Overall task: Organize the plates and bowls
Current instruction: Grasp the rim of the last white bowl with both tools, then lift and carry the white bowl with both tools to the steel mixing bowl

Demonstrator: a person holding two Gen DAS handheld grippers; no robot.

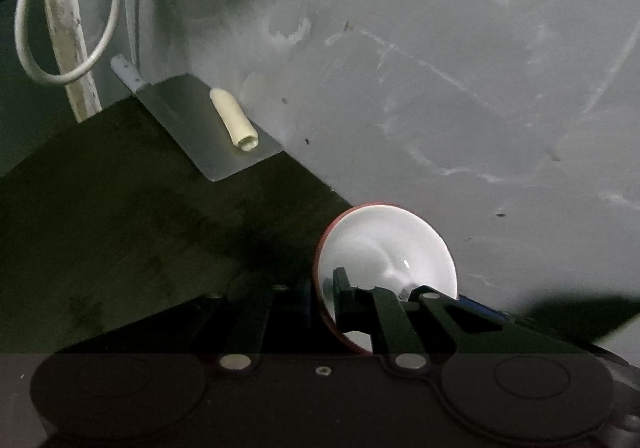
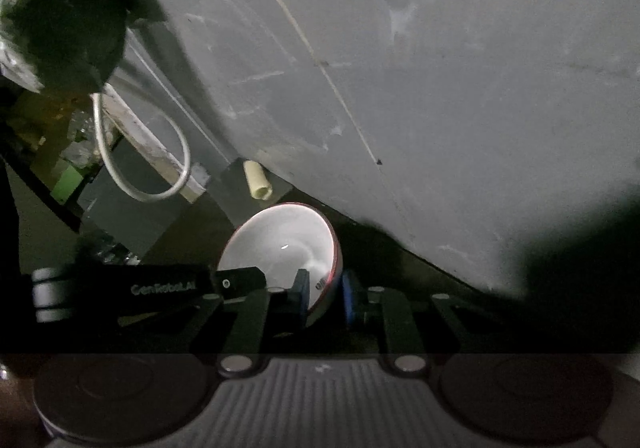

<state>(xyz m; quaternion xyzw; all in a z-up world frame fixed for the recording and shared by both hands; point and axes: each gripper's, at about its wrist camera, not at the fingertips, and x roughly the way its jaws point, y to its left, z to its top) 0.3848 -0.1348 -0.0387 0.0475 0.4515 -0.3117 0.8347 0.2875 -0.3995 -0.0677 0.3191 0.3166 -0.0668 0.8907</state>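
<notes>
Closest to the lens, the left gripper [image 1: 326, 298], with jaws pressed almost together and pinching the near-left rim of a bowl [image 1: 384, 244], one finger inside the white hollow and one against the red outside. Opposite it, seen best from the right wrist, the right gripper [image 2: 326, 290], with jaws likewise closed on the other rim and only the thin wall of the bowl between the blue pads. So a single bowl gripped from both sides, tipped so that its mouth faces the cameras, and apparently held clear of the dark counter [image 1: 120, 228] rather than resting on it, though no clear gap can be made out in the gloom. Nearer the cameras than the cream tube [image 1: 236, 120] and off to its right, close to the foot of the grey wall [image 1: 440, 68] behind that tube. Under the tube a metal sheet [image 1: 180, 108]; beyond and left of the tube a looped white cable [image 1: 52, 80]. As to progress: probably a carry under way, nothing visibly finished. No plates, no second bowl, no stack or rack in either view, so no telling how much remains. As to looks: small, glossy, round, white inside with a bright glint, thin red lip, red outer skin, empty, no chips visible.
</notes>
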